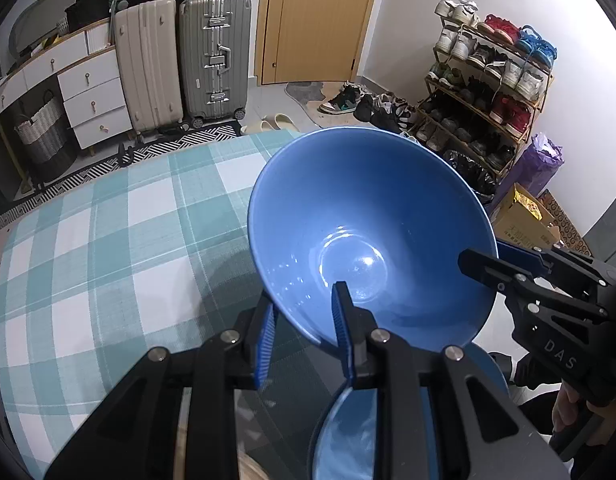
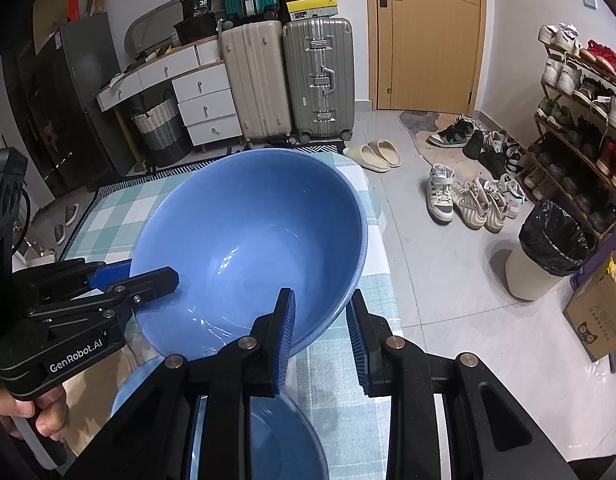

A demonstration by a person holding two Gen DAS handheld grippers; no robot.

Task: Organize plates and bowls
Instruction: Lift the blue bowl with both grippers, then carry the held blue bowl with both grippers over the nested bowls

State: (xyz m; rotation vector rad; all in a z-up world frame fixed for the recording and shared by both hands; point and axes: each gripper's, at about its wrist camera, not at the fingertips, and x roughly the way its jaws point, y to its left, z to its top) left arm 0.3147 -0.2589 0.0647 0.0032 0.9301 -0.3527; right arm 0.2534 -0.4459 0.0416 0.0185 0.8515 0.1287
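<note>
A large blue bowl (image 1: pixel 368 220) is held tilted above the checked tablecloth (image 1: pixel 107 240). My left gripper (image 1: pixel 303 328) straddles its near rim, one finger inside and one outside. My right gripper (image 2: pixel 322 332) straddles the opposite rim of the same bowl (image 2: pixel 247 248) and appears in the left wrist view (image 1: pixel 492 264) at the right. The left gripper appears in the right wrist view (image 2: pixel 135 280) at the left. A second blue dish (image 2: pixel 283 440) lies below the bowl, partly hidden by the fingers; it also shows in the left wrist view (image 1: pixel 344 432).
The table (image 2: pixel 340 392) ends close on the right, with tiled floor beyond. A bin with a black bag (image 2: pixel 548 248), shoes (image 2: pixel 468 200), a shoe rack (image 1: pixel 488 88), suitcases (image 1: pixel 187 60) and a drawer unit (image 1: pixel 91 96) stand around the room.
</note>
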